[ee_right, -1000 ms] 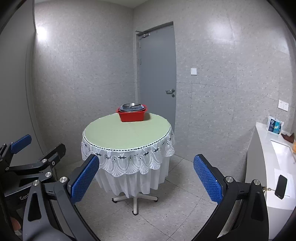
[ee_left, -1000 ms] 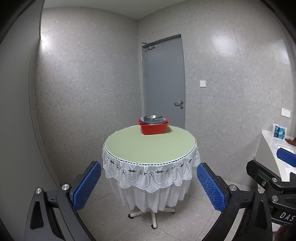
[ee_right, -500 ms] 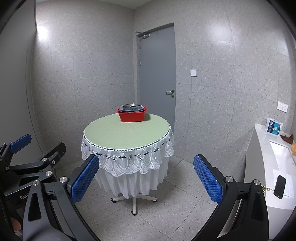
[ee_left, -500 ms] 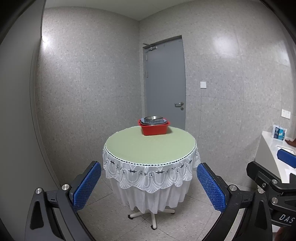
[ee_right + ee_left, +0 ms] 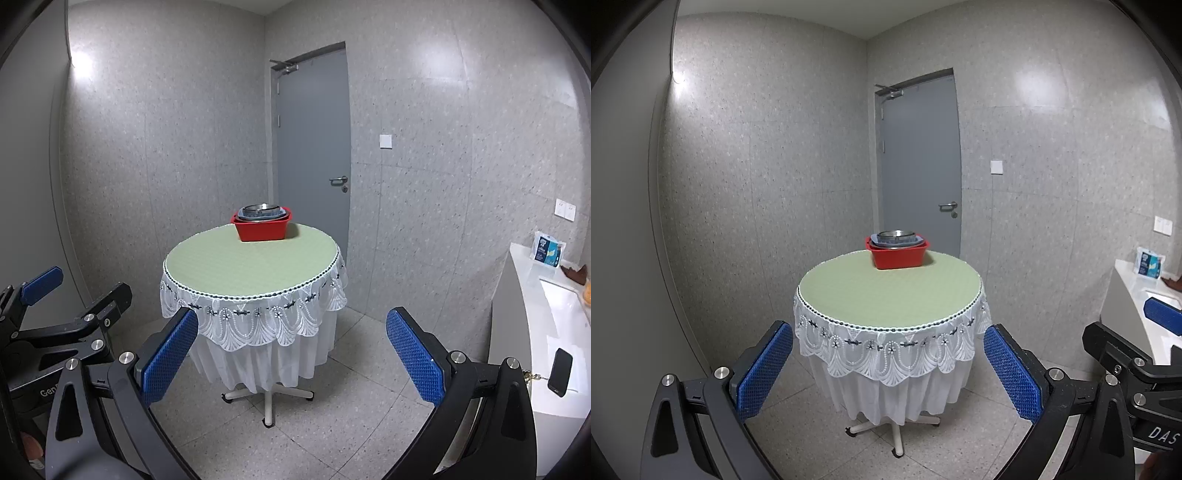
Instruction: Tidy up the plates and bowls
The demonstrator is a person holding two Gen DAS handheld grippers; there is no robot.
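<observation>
A red basin [image 5: 898,255] stands at the far side of a round table [image 5: 886,291] with a green top and white lace cloth. A metal bowl [image 5: 896,234] and grey-blue dishes are stacked in it; it also shows in the right wrist view [image 5: 263,229]. My left gripper [image 5: 888,369] is open and empty, well short of the table. My right gripper [image 5: 291,358] is open and empty, also short of the table [image 5: 251,266]. The right gripper shows at the right edge of the left view [image 5: 1137,347], the left one at the left of the right view [image 5: 55,314].
A grey door [image 5: 919,166] is behind the table. A white counter [image 5: 546,332] stands at the right with a tissue pack [image 5: 548,251] and a black phone [image 5: 559,371]. Tiled floor lies between me and the table.
Both views have drifted slightly; the table and basin sit a little lower in the left view. Both grippers stay open and empty.
</observation>
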